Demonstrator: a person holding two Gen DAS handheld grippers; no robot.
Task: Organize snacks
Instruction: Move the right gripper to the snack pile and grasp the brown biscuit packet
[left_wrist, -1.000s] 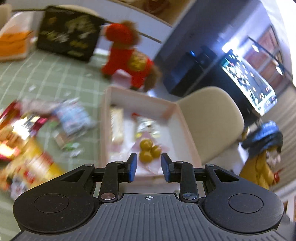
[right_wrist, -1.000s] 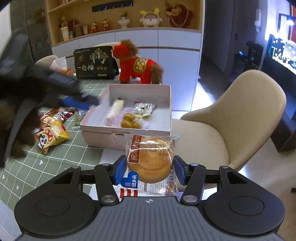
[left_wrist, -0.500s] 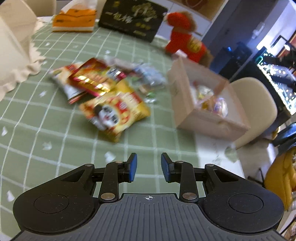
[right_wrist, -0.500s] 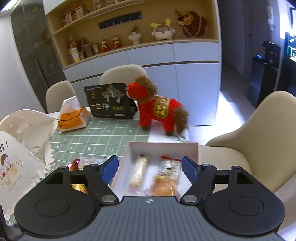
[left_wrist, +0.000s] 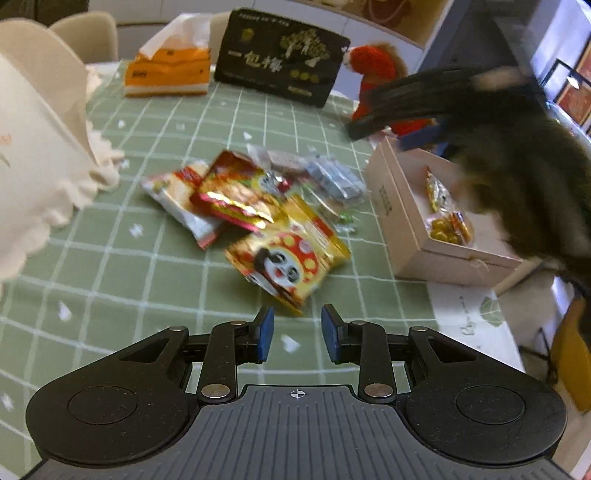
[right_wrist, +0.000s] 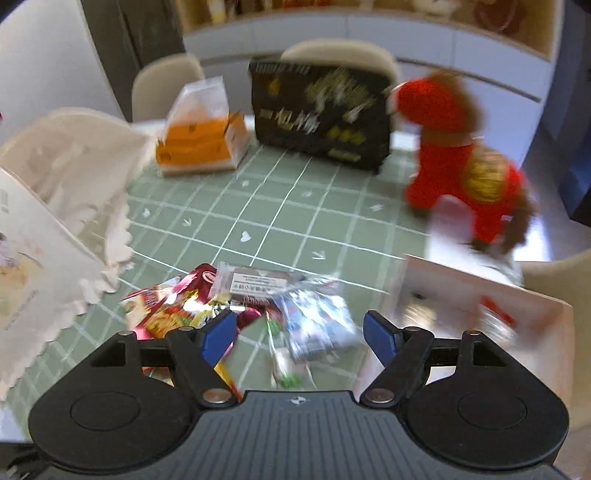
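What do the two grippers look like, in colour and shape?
Both the left gripper and the right gripper are black, with two round discs, a ribbed centre plate bearing a small crosshair mark, silver rivets, and blue pads on the jaws.

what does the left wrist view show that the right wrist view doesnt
Only the left wrist view: the panda snack bag, the snacks inside the box, and a blurred dark sleeve above it.
Only the right wrist view: a white chair behind the table.
Both: the snack pile, tissue box, black package and red plush horse.
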